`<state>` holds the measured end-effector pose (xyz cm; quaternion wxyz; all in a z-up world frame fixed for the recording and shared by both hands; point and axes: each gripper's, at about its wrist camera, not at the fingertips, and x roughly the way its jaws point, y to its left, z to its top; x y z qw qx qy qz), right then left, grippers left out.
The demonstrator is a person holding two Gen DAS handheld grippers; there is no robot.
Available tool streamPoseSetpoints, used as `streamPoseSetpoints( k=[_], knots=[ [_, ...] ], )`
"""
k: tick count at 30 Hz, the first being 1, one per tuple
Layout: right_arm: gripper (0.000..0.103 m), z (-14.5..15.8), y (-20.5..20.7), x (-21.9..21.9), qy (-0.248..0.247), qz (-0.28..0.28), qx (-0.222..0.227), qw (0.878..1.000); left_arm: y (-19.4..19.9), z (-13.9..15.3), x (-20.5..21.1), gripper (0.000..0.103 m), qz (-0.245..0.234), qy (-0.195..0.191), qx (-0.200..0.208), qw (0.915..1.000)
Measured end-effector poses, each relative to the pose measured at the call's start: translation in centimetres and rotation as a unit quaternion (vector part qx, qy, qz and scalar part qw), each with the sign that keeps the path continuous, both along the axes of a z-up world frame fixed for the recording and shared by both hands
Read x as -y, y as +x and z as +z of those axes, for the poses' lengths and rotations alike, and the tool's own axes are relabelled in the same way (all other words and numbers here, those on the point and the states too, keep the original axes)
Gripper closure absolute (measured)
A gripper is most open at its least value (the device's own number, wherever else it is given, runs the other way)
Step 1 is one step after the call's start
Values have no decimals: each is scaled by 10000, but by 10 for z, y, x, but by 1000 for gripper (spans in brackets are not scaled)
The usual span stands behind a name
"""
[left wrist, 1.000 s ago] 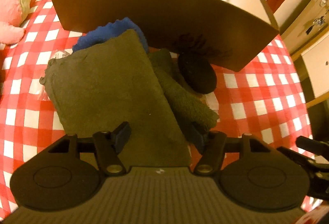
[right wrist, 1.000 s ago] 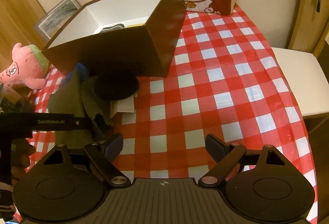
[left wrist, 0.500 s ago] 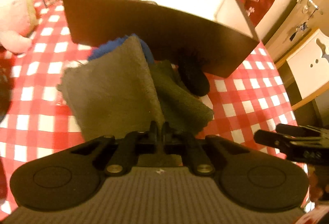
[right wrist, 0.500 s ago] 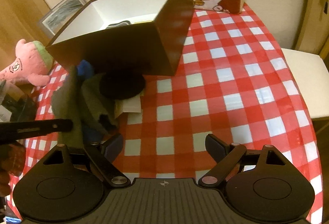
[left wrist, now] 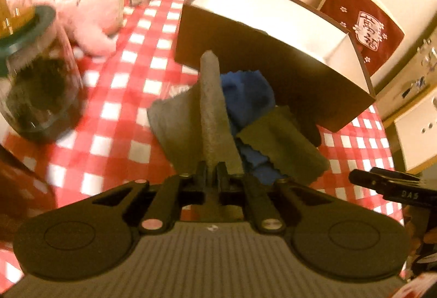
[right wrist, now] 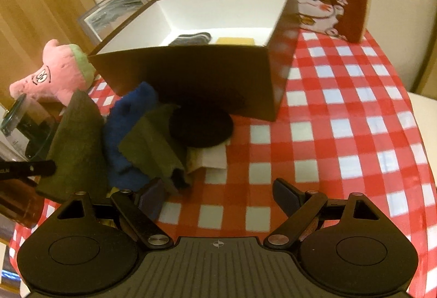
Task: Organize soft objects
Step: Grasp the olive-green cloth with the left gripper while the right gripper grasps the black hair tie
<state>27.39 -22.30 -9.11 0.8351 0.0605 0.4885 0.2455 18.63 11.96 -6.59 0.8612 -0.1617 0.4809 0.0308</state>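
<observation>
While clamped on the near edge of the grey-green felt-like cloth, left gripper with jaws pressed together on the fabric, cloth lifted into a ridge above the red-and-white checked desk. Right gripper empty, jaws wide apart, low over bare checks near the pile. Judged early to midway. Already inside the dark brown open cardboard box with white lining: a dark folded item and a flat yellow piece. Outside, just in front of the box wall: crumpled blue fuzzy cloth, olive square cloth with zigzag edge, round black soft pad resting on a white paper scrap. Pink plush toy apart at the left beside a glass jar with green lid. Probably left: carrying the held cloth over the rim, then the rest one by one.
</observation>
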Motion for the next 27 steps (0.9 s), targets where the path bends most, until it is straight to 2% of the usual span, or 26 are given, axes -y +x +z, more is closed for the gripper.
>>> streamPoseSetpoints(
  k=[3,5,8,10,14,15,16,17,21,27],
  knots=[
    [16,1,6,-8,-34,42,102,9999,8,-14,4,94,32,-355,-125,9993],
    [16,1,10,-11,-35,55,143,9999,15,-24,12,84,-16,-460,-181,9988],
    [16,0,15,-14,-66,40,152,9999,28,-37,24,81,-59,-614,-259,9978],
    [16,0,16,-15,-91,27,149,9998,38,-42,31,75,-96,-631,-262,9976],
    [16,-4,19,-13,-126,-25,94,9999,55,-48,43,75,-245,-515,-329,9978],
    [16,-5,19,-12,-133,-40,91,9999,58,-49,45,76,-282,-491,-333,9978],
    [16,-6,20,-12,-132,-60,95,9999,61,-50,47,82,-304,-469,-334,9979],
    [16,-6,21,-12,-116,-73,101,9999,63,-51,48,93,-325,-442,-342,9979],
    [17,-7,26,-17,-40,-49,154,9999,63,-47,48,97,-482,-335,-227,9980],
    [28,-11,37,-34,24,134,354,9993,58,-39,39,98,-478,-452,-183,9977]
  ],
)
